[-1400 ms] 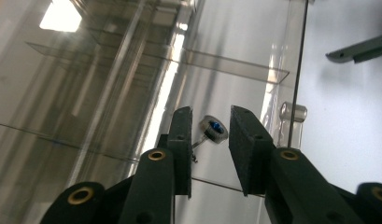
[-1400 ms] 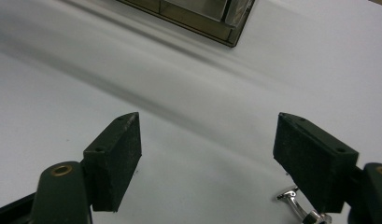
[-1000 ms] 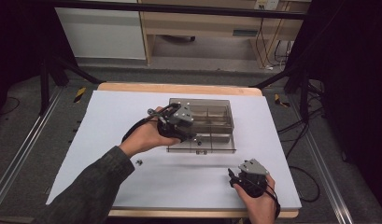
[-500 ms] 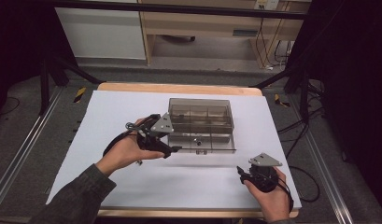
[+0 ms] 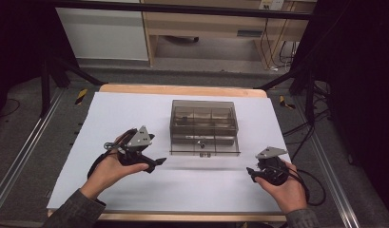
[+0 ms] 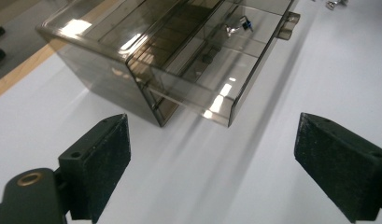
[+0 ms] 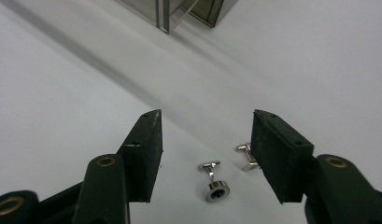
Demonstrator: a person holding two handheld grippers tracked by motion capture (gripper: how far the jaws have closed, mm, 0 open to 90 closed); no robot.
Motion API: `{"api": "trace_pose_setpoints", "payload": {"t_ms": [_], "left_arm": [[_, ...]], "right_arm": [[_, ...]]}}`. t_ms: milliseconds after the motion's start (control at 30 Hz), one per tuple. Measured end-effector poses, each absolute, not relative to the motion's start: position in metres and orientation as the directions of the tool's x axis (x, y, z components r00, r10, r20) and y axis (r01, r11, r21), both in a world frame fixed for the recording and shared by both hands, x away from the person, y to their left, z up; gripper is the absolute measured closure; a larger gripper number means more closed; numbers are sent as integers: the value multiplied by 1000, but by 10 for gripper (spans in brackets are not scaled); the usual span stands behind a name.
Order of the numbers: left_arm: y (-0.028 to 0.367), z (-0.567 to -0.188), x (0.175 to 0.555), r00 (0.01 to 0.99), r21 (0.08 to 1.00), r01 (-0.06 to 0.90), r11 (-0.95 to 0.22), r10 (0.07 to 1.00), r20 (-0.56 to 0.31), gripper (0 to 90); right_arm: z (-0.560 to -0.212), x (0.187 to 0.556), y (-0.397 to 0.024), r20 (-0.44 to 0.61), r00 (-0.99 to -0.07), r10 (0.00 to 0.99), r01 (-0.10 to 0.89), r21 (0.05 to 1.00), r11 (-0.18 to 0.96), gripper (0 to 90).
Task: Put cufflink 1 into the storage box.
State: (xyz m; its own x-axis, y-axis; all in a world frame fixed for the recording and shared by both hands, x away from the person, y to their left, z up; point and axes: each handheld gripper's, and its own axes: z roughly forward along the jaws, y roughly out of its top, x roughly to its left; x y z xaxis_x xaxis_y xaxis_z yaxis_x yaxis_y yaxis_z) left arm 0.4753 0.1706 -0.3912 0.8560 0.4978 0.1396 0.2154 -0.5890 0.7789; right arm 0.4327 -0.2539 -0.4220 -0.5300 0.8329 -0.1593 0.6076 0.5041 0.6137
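Box (image 5: 204, 124) sits mid-table (image 5: 116, 114), drawer (image 5: 205, 145) pulled out toward near edge, one cufflink (image 6: 238, 25) in it. L gripper (image 5: 154, 164) near-left of box, R gripper (image 5: 251, 172) near-right. Two cufflinks (image 7: 213, 183) on table btwn R jaws.

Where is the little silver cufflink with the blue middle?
In the right gripper view, the small silver cufflink lies on the white table, between the right claw's open jaws.

Claw (image 6: 226, 163) gapes empty before smoky box (image 6: 146, 60), drawer (image 6: 216, 65) seemingly holding cufflink (image 6: 237, 25).
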Motion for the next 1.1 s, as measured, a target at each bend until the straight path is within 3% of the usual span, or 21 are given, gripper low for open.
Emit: {"api": "trace_pose_setpoints", "payload": {"t_ms": [433, 767, 900, 1033, 1067, 1100], "left_arm": [[198, -407, 472, 834, 782, 236, -576, 534, 141, 75], [218, -408, 474, 806, 785, 284, -551, 580, 115, 66], [220, -410, 480, 853, 805, 189, -562, 500, 149, 66], [228, -409, 473, 792, 780, 305, -547, 600, 111, 67], [197, -421, 466, 649, 917, 392, -69, 727, -223, 67], [197, -422, 466, 645, 918, 392, -59, 729, -228, 68]], "right_arm": [[-418, 439, -269, -102, -567, 817, 637, 576, 513, 605], [-420, 451, -280, -104, -593, 799, 657, 510, 554, 658], [-426, 452, -283, -98, -603, 792, 670, 476, 569, 647], [-430, 450, -283, -91, -606, 790, 682, 451, 575, 632], [-431, 450, -283, -90, -611, 787, 683, 443, 581, 628], [-432, 450, -283, -87, -609, 788, 687, 438, 580, 629]]}}
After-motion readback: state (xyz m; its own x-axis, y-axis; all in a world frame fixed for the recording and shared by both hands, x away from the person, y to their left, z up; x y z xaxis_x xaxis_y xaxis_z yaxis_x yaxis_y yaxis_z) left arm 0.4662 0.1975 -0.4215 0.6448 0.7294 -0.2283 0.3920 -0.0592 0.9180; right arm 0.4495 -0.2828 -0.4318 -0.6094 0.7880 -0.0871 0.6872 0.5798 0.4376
